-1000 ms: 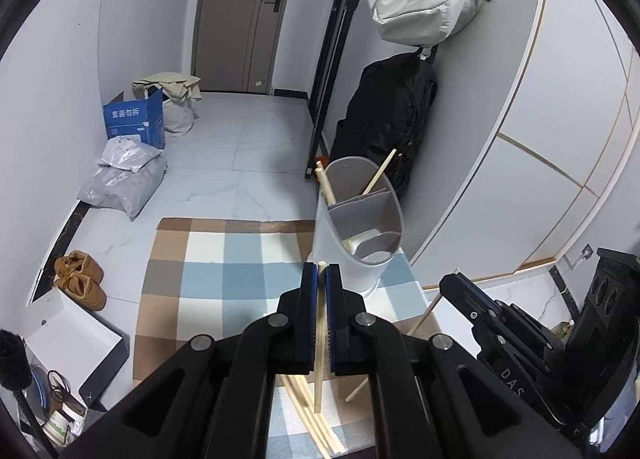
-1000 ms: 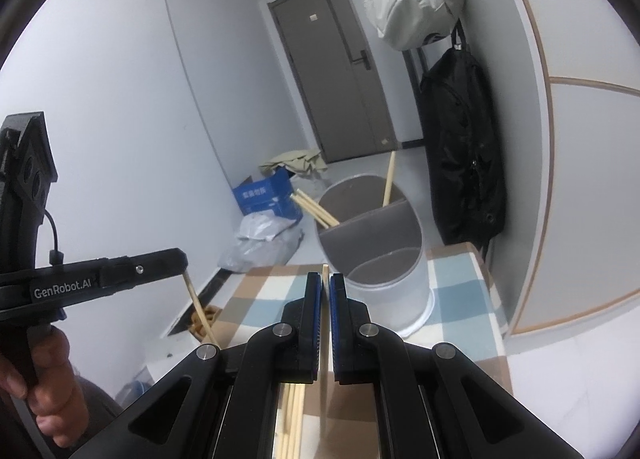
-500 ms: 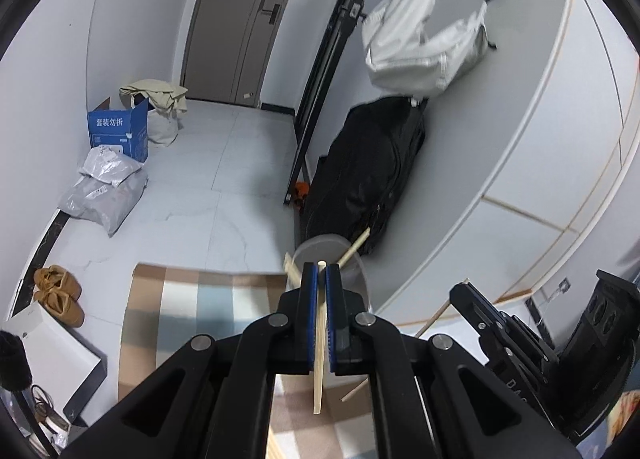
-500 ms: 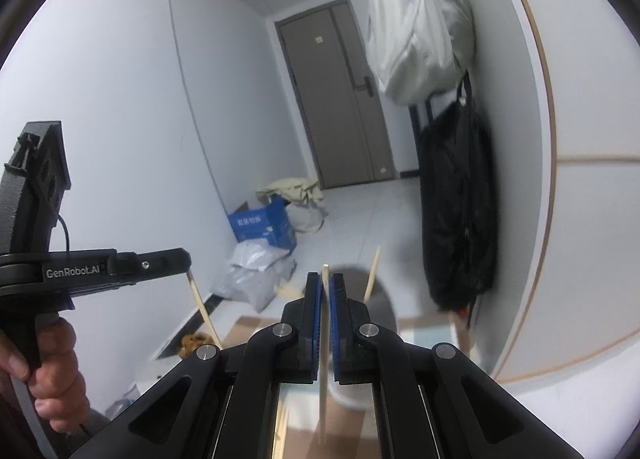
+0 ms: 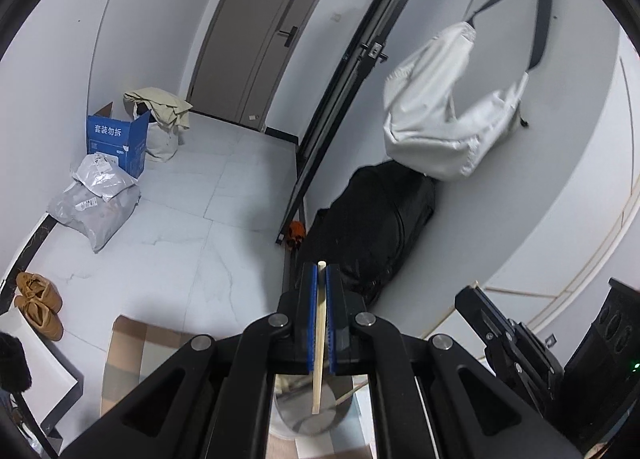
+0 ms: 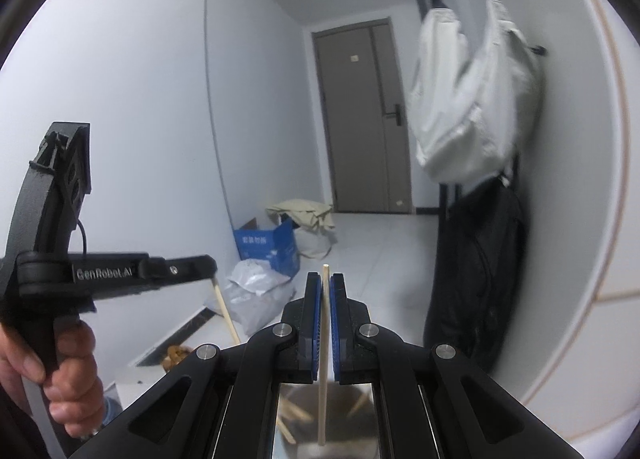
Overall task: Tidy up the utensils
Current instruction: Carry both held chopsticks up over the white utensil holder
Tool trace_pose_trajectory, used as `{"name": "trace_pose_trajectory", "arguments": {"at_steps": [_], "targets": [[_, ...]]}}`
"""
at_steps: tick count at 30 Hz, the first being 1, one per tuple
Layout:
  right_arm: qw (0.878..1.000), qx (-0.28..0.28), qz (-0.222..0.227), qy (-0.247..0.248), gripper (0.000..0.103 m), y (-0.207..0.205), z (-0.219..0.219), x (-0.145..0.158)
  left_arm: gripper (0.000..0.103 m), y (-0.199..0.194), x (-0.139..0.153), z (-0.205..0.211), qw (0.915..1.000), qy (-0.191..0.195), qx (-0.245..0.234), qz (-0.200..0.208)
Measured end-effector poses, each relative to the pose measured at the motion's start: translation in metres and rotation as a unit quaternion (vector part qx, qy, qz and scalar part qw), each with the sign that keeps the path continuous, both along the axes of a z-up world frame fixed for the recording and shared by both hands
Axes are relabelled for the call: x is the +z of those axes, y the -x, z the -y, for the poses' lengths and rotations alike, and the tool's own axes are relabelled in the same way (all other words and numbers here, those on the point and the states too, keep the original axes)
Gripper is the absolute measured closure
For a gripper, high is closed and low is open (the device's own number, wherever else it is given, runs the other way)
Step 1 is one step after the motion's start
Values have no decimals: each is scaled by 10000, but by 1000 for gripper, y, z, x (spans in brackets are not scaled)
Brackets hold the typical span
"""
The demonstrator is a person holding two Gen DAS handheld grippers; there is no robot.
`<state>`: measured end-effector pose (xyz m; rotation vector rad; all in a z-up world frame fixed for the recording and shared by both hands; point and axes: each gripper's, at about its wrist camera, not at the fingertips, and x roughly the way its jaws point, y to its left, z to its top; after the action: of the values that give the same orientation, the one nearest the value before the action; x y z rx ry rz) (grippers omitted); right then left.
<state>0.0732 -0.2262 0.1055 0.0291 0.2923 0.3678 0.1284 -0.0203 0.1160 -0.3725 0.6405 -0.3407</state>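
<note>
Chopstick clamped upright in closed left hand-held gripper, another chopstick pinched in closed right hand-held gripper, both over grey holder at 6 o'clock.

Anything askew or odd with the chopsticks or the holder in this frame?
Nothing looks wrong. The left gripper is shut on one chopstick, and the right gripper on another chopstick; both sticks hang roughly upright over the utensil holder. Sticks already inside lean at angles, none spilled.
</note>
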Motion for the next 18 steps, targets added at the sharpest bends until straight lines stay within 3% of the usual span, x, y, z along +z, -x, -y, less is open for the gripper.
{"name": "trace_pose_trajectory", "arguments": {"at_steps": [6, 18], "targets": [[9991, 189, 15, 367, 100, -30, -20, 0, 103, -22, -11, -9, 9995, 226, 168, -119], [9969, 380, -257, 646, 100, -54, -37, -41, 103, -41, -48, -13, 9991, 153, 168, -365]]}}
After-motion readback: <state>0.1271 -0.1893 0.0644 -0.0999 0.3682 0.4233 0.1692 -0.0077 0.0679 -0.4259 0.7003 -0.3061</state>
